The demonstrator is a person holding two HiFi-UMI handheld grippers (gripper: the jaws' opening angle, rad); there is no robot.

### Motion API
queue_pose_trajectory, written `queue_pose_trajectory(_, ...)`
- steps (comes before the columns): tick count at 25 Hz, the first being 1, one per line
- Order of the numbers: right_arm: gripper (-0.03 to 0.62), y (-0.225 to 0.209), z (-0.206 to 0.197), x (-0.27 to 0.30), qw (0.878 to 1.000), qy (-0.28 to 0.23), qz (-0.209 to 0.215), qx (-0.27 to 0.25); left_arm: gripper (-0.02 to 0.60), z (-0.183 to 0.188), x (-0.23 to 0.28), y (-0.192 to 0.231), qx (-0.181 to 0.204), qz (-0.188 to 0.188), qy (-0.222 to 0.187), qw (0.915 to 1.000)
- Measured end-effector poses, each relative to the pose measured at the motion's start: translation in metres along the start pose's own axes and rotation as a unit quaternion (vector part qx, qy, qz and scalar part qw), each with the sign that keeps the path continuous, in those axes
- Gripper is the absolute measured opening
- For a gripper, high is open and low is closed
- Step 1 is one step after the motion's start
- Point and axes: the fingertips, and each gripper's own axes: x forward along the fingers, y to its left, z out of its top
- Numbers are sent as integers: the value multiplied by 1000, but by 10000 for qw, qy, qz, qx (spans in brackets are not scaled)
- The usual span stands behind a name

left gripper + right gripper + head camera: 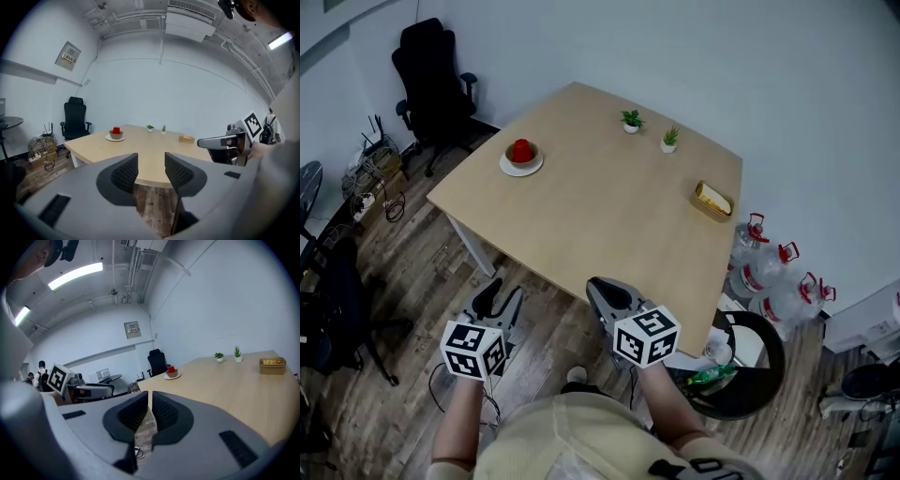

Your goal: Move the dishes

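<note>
Dishes first: we see a white plate carrying a brown bowl with a red cup in it, at the far left corner of the tabletop. A wooden tray sits near the right edge, its long axis running roughly along that edge. The stack is round, so we judge that any side approach would serve. Both lie ahead of us, well apart from either tool, which we hold back by the near edge. The left gripper is on the stack's side, its jaws standing apart with nothing between them. The right gripper is on the tray's side, its jaws almost together and empty. We judge the forward, leftward reach to the stack falls to the left hand.
</note>
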Motion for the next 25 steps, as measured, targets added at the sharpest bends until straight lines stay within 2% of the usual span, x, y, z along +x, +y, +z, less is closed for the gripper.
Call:
queue_pose_trajectory(5, 18, -19, 1, 9, 9999, 42, 85, -38, 164, 14, 28, 11, 252, 438, -53, 9987)
queue_pose_trajectory(10, 18, -38, 0, 15, 9999, 74, 93, 56, 172, 24, 58, 10, 507, 648, -28, 9966)
queue_pose_trajectory(15, 18, -53, -2, 14, 9999, 76, -43, 71, 175, 27, 77, 11, 619, 665, 68, 9958)
queue_pose_trajectory(25, 18, -77, -7, 27, 9993, 250, -257, 142, 187, 40, 118, 27, 493, 608, -23, 9969)
